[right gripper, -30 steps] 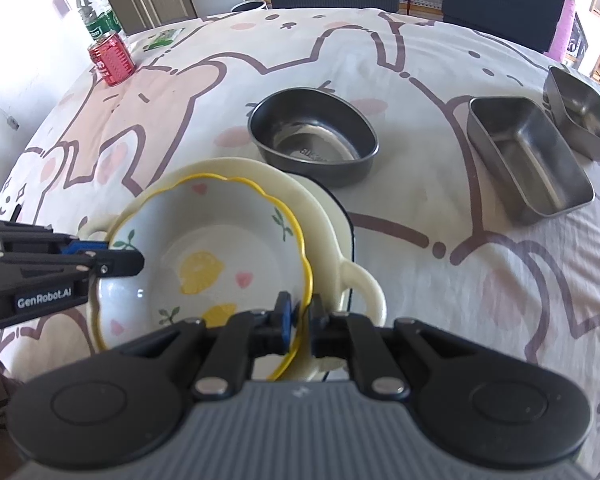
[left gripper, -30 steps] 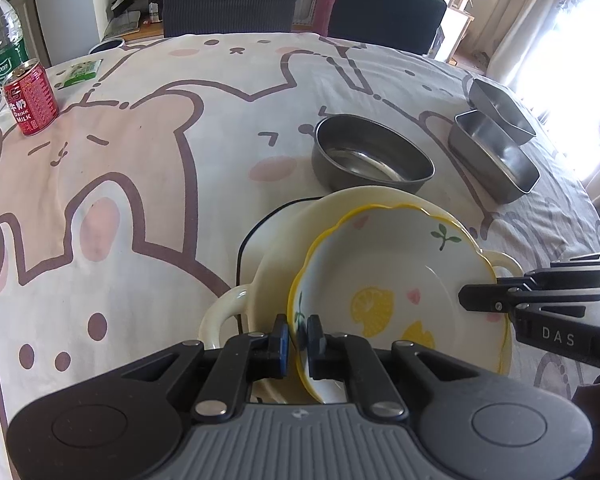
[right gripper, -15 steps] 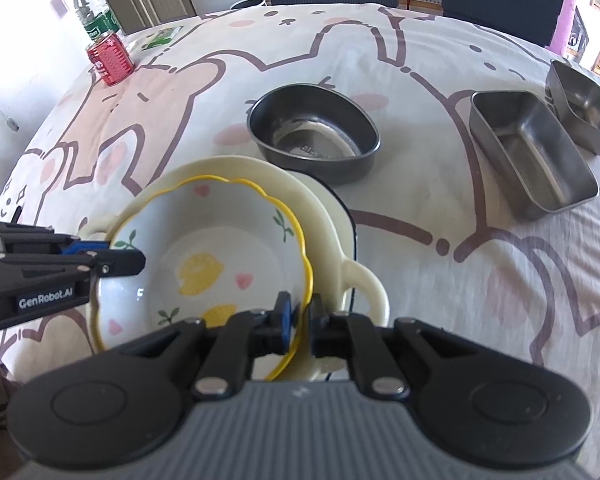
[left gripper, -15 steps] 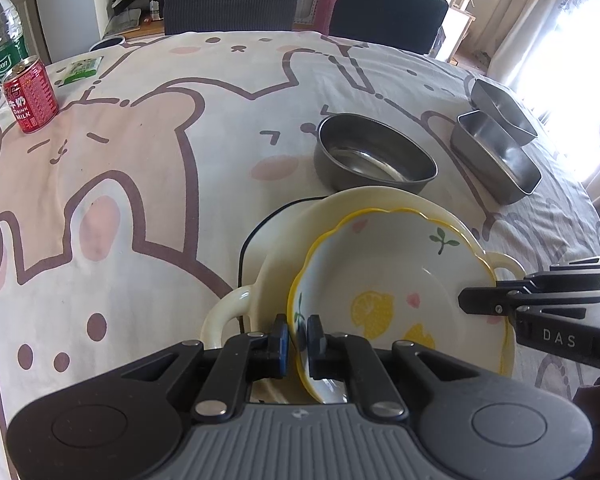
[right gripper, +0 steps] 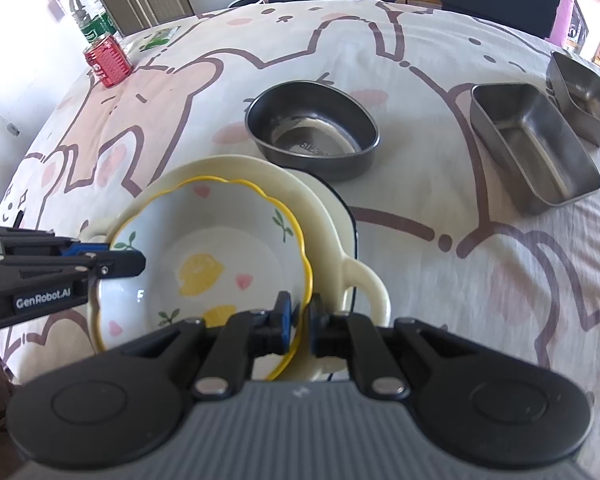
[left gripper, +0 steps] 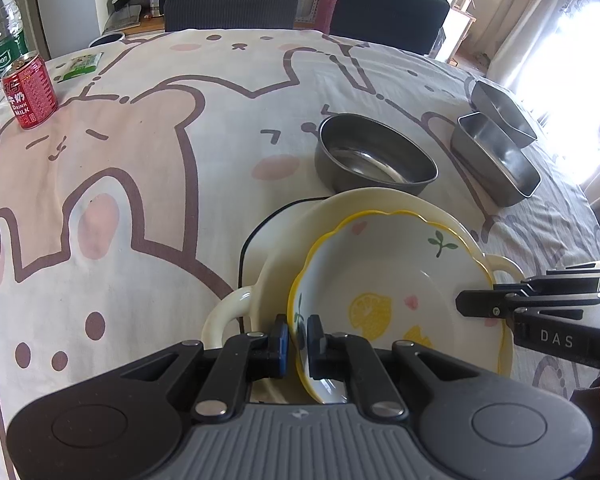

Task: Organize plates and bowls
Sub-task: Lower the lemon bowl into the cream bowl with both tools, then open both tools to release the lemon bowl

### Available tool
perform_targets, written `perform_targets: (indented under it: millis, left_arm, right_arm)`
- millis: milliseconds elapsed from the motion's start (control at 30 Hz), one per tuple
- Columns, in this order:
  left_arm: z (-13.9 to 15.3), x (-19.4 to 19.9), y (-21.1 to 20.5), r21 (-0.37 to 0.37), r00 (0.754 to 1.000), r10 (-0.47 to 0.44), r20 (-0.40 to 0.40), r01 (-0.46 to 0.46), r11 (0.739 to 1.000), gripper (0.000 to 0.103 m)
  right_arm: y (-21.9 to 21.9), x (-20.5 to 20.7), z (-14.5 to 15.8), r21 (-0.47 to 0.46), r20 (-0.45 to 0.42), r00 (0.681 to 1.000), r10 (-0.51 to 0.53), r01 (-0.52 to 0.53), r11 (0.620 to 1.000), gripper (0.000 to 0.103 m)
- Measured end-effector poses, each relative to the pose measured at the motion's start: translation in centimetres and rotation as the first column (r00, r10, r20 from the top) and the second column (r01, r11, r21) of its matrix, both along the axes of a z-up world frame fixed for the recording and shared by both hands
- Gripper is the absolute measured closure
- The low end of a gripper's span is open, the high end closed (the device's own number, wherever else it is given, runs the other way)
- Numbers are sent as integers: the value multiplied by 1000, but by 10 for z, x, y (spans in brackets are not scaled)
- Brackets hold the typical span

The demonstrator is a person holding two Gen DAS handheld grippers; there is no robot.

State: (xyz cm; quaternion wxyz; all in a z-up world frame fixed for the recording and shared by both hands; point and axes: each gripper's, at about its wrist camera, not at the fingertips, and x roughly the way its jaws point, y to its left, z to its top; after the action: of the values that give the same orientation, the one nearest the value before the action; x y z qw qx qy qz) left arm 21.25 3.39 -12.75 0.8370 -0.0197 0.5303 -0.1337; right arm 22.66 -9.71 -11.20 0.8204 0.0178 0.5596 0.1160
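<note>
1. Left hand-held gripper (left gripper: 297, 334) pinches the left rim of the lemon bowl (left gripper: 396, 304); rim sits between its blue-padded fingers, jaws nearly together.
2. Right hand-held gripper (right gripper: 301, 322) pinches the opposite, right rim of the same bowl, jaws equally narrow. Each gripper shows side-on in the other's view, at the bowl's far edge.
3. Lemon bowl: white, wavy yellow-edged rim, printed with yellow lemons, pink hearts, green sprigs. Looks empty.
4. It sits over or inside the cream two-handled dish (right gripper: 340, 236); cannot tell whether they touch. Dish is larger, plain cream, loop handle on each side.
5. Dish rests on a black-rimmed plate (right gripper: 350, 220), mostly covered, at the near edge of the surface (left gripper: 160, 160), which has a cartoon bear cloth.
6. Just beyond the stack: oval steel bowl (right gripper: 312, 130), empty.
7. Far right: rectangular steel tin (right gripper: 534, 152), and a second steel tin (right gripper: 586, 96) beyond it, close together.
8. Far left: red drink can (left gripper: 29, 96), water bottle (left gripper: 2, 36) behind it, small green packet (left gripper: 82, 66) near them.
</note>
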Motion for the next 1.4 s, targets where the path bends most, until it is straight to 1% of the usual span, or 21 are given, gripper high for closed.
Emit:
perform_targets:
  millis: [433, 467, 533, 567, 633, 700, 767, 800, 833, 933, 1000, 1067, 1133, 1233, 1300, 1333, 1400]
  left_arm:
    - [-1, 1, 0, -12, 1000, -5, -9, 5, 1000, 92]
    - [-1, 1, 1, -14, 1000, -4, -11, 4, 1000, 88]
    - [-1, 1, 1, -23, 1000, -5, -15, 5, 1000, 86]
    - [-1, 1, 1, -24, 1000, -7, -17, 6, 1000, 85]
    - [0, 1, -1, -25, 1000, -13, -18, 13, 1000, 81]
    - [3, -1, -2, -24, 1000, -20, -12, 20, 1000, 73]
    - [6, -3, -3, -24, 1000, -26, 0, 26, 999, 68]
    - [7, -4, -4, -23, 1000, -30, 4, 30, 999, 66]
    - [8, -5, -4, -22, 1000, -31, 6, 31, 999, 65]
    - [10, -7, -3, -25, 1000, -30, 6, 30, 999, 64]
    - [12, -9, -2, -28, 1000, -30, 9, 30, 999, 63]
    - [13, -10, -1, -30, 1000, -29, 11, 29, 999, 62]
    - [15, -12, -1, -32, 1000, -28, 13, 29, 999, 61]
    - [17, -14, -1, -31, 999, -30, 18, 31, 999, 58]
    - [20, -16, -2, -26, 999, -31, 27, 32, 999, 53]
    - [21, -17, -2, -23, 999, -32, 32, 33, 999, 52]
    - [24, -19, -1, -25, 999, -30, 44, 32, 999, 43]
  right_arm:
    - [-1, 1, -1, 13, -6, 1000, -16, 16, 1000, 93]
    - [-1, 1, -1, 15, -7, 1000, -17, 17, 1000, 92]
    - [-2, 1, -1, 20, -10, 1000, -21, 21, 1000, 92]
    - [-2, 2, -1, 22, -12, 1000, -22, 23, 999, 90]
    - [-2, 2, -1, 29, -15, 1000, -25, 26, 999, 90]
    - [-1, 1, 0, 23, -10, 1000, -17, 18, 1000, 87]
    - [0, -2, 2, 18, 1, 1000, -8, 7, 1000, 80]
    - [1, -3, 4, 23, 4, 1000, -5, 5, 1000, 78]
    - [1, -4, 4, 26, 5, 1000, -3, 3, 1000, 76]
    - [1, -6, 6, 25, 9, 1000, -2, 1, 1000, 75]
    - [0, -8, 9, 28, 16, 1000, -6, 6, 1000, 73]
    - [-1, -11, 14, 31, 41, 999, -6, 4, 999, 68]
    - [-3, -13, 18, 36, 56, 998, -7, 5, 999, 65]
    - [-6, -16, 21, 37, 61, 998, -13, 10, 999, 65]
    - [-7, -17, 22, 35, 63, 998, -13, 11, 999, 65]
    - [-7, -18, 23, 37, 66, 998, -11, 9, 999, 63]
    - [-8, -21, 25, 46, 75, 997, -10, 6, 999, 56]
